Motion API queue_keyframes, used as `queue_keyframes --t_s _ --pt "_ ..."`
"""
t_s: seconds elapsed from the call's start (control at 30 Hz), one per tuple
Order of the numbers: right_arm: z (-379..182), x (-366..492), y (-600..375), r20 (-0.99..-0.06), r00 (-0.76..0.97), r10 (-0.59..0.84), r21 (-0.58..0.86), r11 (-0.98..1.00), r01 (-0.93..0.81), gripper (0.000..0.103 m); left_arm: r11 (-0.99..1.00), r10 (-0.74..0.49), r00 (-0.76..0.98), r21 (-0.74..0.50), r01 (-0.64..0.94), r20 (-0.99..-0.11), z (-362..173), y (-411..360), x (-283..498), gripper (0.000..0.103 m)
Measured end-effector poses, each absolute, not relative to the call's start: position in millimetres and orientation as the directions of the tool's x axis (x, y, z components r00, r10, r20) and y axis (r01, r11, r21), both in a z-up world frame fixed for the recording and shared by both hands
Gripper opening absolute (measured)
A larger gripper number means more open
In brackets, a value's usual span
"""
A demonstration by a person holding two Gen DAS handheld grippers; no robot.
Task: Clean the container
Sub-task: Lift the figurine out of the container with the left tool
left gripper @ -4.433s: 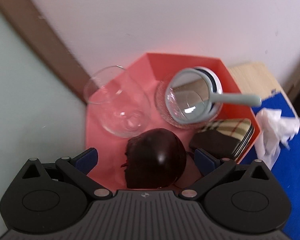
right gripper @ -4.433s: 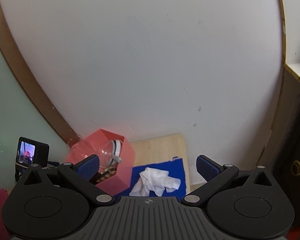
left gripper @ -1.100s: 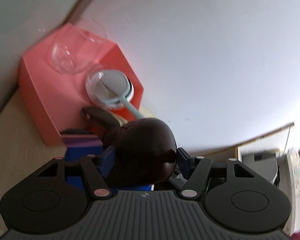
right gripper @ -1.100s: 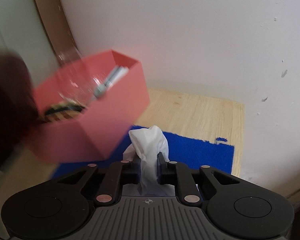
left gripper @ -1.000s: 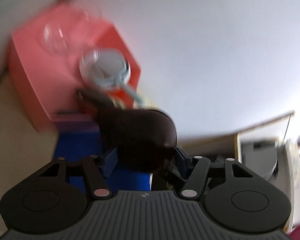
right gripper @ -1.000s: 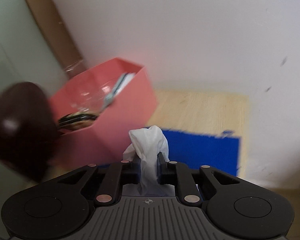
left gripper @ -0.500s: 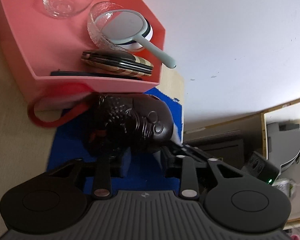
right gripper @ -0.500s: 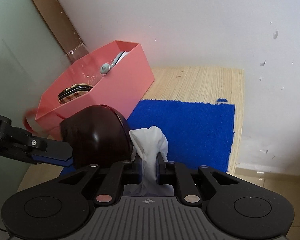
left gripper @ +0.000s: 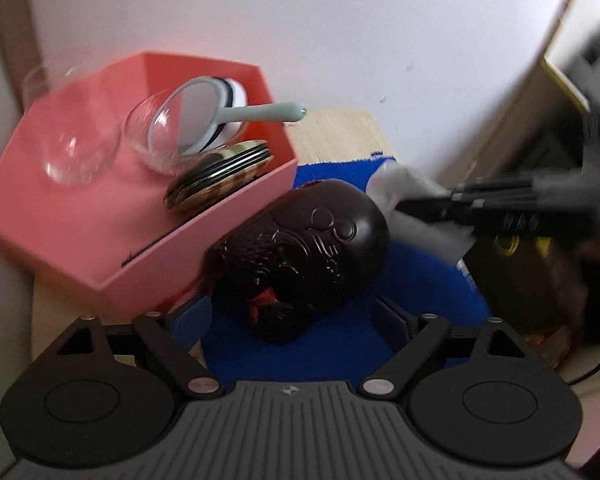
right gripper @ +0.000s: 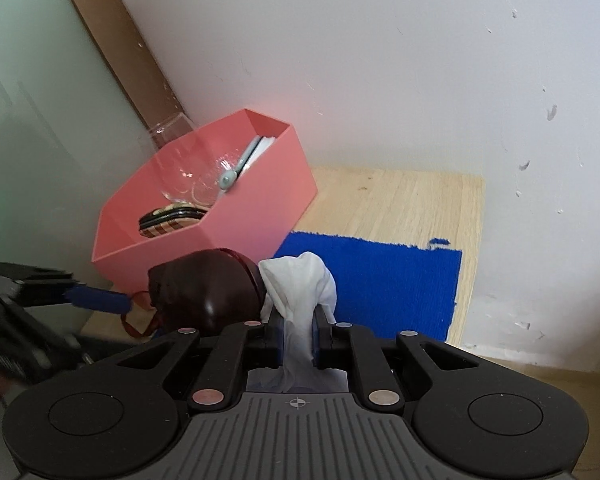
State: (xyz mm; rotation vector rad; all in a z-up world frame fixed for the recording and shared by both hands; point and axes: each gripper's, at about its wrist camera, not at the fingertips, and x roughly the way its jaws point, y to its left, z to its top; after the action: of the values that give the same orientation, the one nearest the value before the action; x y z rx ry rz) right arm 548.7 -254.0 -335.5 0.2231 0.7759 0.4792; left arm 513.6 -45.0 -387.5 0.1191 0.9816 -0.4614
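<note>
We find the dark carved container lying on the blue mat, beside the pink box. Our left gripper is opening, pads clear of it. Our right gripper clamps a white cloth.

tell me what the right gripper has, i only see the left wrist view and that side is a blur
Observer: The right gripper is shut on a white tissue.
Operator: where's the tissue relative to the dark carved container
Observer: Its bunched top sits right beside the dark carved container; I cannot tell whether they touch.
Operator: is there free mat on the far side
Observer: Yes, the blue mat lies bare beyond the tissue, stopping short of the wooden table edge.
</note>
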Motion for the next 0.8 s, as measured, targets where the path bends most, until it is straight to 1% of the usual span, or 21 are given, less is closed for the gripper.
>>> queue_keyframes --t_s 0.17,0.3,0.4,0.47,0.5,0.63,0.7,0.8 --pt "-332 544 -256 -0.608 0.617 0.499 0.367 0.867 -0.339 0.015 0.930 -0.326 0.495 -0.179 0.320 -0.805 -411 -24 523 0.095" --pt "-333 543 -255 -0.609 0.620 0.495 0.365 0.869 -0.335 0.015 0.913 -0.407 0.498 -0.327 0.243 -0.766 -421 -3 526 0.093" --pt "-334 542 -256 -0.605 0.620 0.499 0.370 0.866 -0.336 0.015 0.908 -0.417 0.521 -0.367 0.201 -0.745 -426 8 525 0.089" --pt "-334 541 -257 -0.602 0.624 0.498 0.377 0.866 -0.328 0.015 0.897 -0.435 0.517 -0.404 0.178 -0.737 -428 12 521 0.082" --pt "-334 541 -257 -0.601 0.626 0.496 0.378 0.867 -0.324 0.015 0.894 -0.437 0.517 -0.418 0.160 -0.736 -430 14 520 0.080" --pt "-333 543 -256 -0.598 0.631 0.494 0.375 0.869 -0.324 0.015 0.896 -0.412 0.559 -0.432 0.104 -0.720 -426 26 512 0.080" --pt "-332 544 -255 -0.596 0.631 0.496 0.373 0.867 -0.329 0.015 0.893 -0.417 0.552 -0.438 0.101 -0.722 -428 28 514 0.080" --pt "-331 544 -254 -0.593 0.634 0.496 0.371 0.867 -0.331 0.015 0.909 -0.382 0.566 -0.408 0.086 -0.730 -430 23 519 0.080"
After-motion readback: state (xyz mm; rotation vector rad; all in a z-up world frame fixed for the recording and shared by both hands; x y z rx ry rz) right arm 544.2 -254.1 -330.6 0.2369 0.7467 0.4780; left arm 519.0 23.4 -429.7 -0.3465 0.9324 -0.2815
